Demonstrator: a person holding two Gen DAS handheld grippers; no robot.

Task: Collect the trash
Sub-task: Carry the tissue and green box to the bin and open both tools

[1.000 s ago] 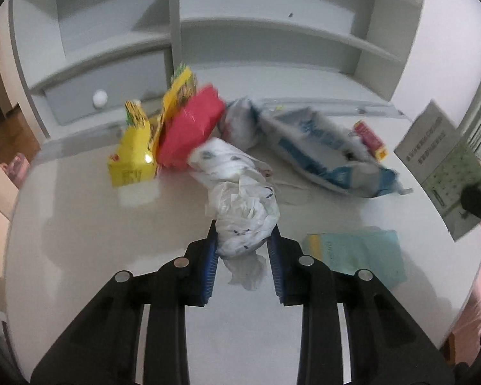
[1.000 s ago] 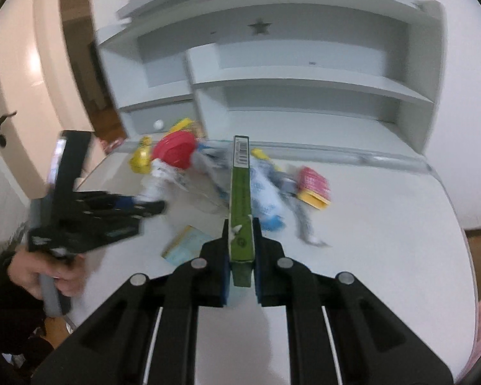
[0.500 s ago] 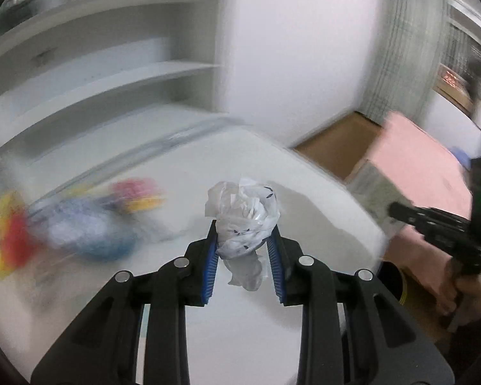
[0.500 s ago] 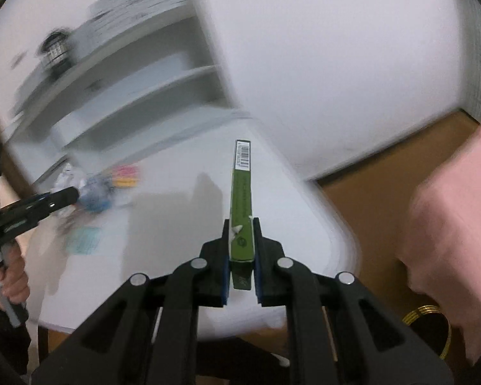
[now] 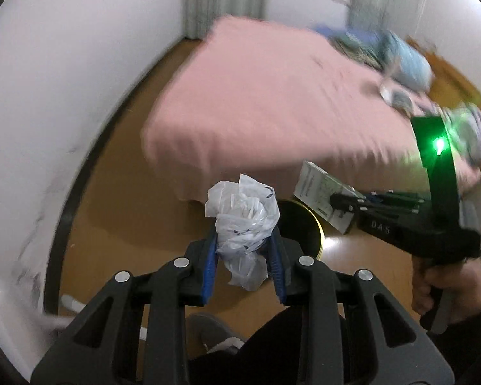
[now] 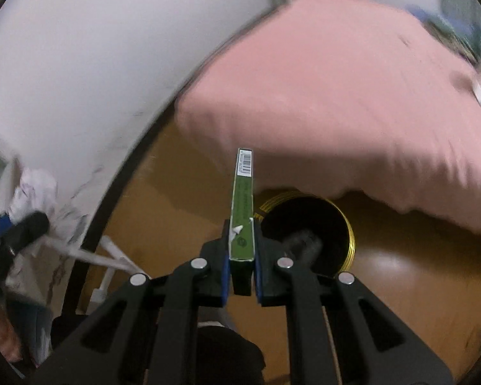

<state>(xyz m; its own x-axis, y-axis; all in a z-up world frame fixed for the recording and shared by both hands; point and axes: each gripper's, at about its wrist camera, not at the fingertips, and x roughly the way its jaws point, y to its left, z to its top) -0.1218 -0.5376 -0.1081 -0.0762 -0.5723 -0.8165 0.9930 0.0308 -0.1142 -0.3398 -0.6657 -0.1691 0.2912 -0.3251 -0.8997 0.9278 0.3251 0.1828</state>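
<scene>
Having swung off the table, left gripper (image 5: 244, 253) clamping crumpled white plastic (image 5: 243, 218), right gripper (image 6: 241, 253) pinching flat green carton (image 6: 242, 205), both near black gold-rimmed bin (image 6: 343, 221) at two o'clock, ready to drop.

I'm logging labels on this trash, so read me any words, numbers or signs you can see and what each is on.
"D A S": pale letters on the black body of the right tongs, seen from the left wrist.
Green box: a barcode with digits and dark print down the side, too small to read.
Crumpled plastic bag: dark blue marks, unreadable.
</scene>
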